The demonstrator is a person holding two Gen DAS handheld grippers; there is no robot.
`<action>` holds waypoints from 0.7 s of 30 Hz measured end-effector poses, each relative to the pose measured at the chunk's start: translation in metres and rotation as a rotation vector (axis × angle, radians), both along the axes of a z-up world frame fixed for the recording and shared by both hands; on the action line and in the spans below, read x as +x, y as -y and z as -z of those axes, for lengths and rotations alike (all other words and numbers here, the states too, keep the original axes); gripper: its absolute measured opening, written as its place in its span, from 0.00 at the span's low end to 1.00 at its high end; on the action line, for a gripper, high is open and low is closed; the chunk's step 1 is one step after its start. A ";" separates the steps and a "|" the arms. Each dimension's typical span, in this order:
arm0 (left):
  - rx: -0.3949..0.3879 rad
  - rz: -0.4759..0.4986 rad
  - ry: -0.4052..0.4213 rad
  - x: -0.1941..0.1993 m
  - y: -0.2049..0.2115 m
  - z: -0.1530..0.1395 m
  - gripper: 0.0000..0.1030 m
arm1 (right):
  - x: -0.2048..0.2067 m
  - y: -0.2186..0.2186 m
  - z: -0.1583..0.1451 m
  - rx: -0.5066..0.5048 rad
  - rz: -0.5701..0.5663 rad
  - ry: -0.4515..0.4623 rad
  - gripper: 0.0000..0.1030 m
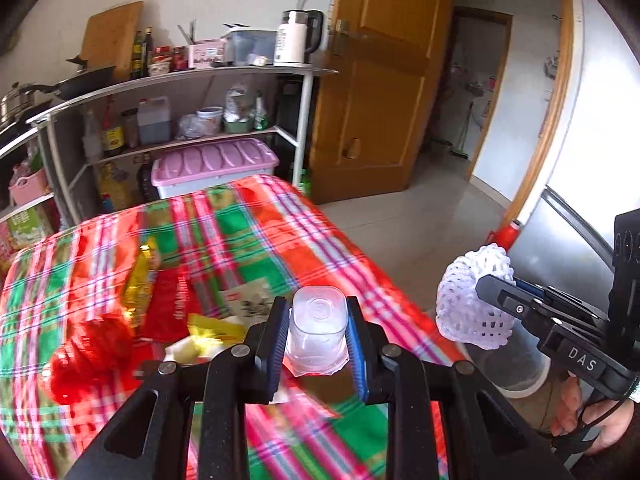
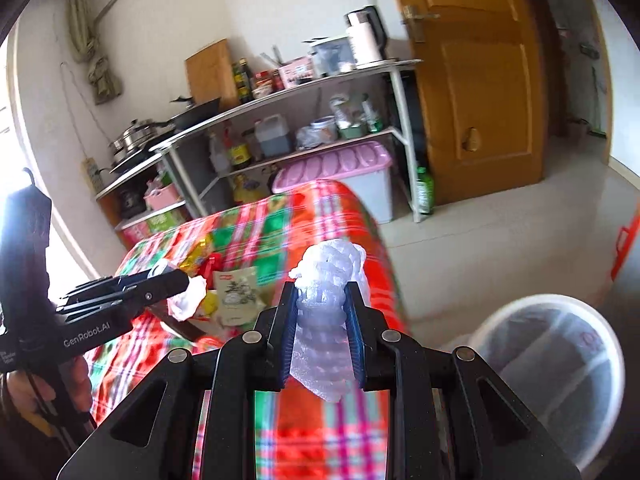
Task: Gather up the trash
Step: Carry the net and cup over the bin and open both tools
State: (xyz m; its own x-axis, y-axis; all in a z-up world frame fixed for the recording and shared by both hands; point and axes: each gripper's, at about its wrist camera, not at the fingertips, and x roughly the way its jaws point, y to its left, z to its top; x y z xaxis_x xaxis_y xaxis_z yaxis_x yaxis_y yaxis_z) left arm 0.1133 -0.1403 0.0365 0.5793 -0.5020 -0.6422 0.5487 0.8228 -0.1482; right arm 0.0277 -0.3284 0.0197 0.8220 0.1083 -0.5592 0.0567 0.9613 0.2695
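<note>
My left gripper [image 1: 318,320] is shut on a clear plastic cup [image 1: 317,330], held above the plaid tablecloth [image 1: 256,240]. My right gripper [image 2: 322,312] is shut on a white foam fruit net [image 2: 328,312]; the net also shows in the left wrist view [image 1: 468,304], off the table's right edge. A white trash bin [image 2: 560,364] with a clear liner stands on the floor to the right of the table. On the cloth lie a red mesh bag [image 1: 92,356], a gold wrapper [image 1: 138,280], a red packet [image 1: 172,304], yellow wrappers [image 1: 216,328] and a printed sachet [image 2: 236,292].
A metal shelf rack [image 1: 180,80] with bottles, a kettle [image 1: 298,38] and a pink-lidded box [image 1: 216,164] stands behind the table. A wooden door [image 1: 384,80] is open at the back right. Tiled floor [image 2: 500,240] lies right of the table.
</note>
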 end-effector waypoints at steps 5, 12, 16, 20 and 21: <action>-0.011 0.082 -0.012 -0.014 0.038 0.003 0.27 | -0.023 0.033 -0.001 -0.003 0.076 -0.005 0.23; -0.004 0.186 -0.031 -0.033 0.096 0.009 0.27 | -0.052 0.074 0.005 -0.035 0.165 -0.036 0.24; -0.007 0.250 -0.067 -0.041 0.130 0.018 0.27 | -0.068 0.097 0.014 -0.043 0.214 -0.062 0.23; 0.004 0.300 -0.097 -0.050 0.163 0.032 0.27 | -0.080 0.119 0.027 -0.048 0.259 -0.102 0.24; 0.008 0.312 -0.106 -0.052 0.171 0.036 0.27 | -0.083 0.125 0.031 -0.052 0.271 -0.114 0.24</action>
State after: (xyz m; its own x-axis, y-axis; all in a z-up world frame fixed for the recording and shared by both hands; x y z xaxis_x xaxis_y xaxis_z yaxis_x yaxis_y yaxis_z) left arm 0.0612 -0.3109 0.0001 0.3283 -0.6391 -0.6955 0.7563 0.6190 -0.2117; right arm -0.0552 -0.4529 -0.0114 0.7488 -0.1376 -0.6483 0.3399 0.9195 0.1974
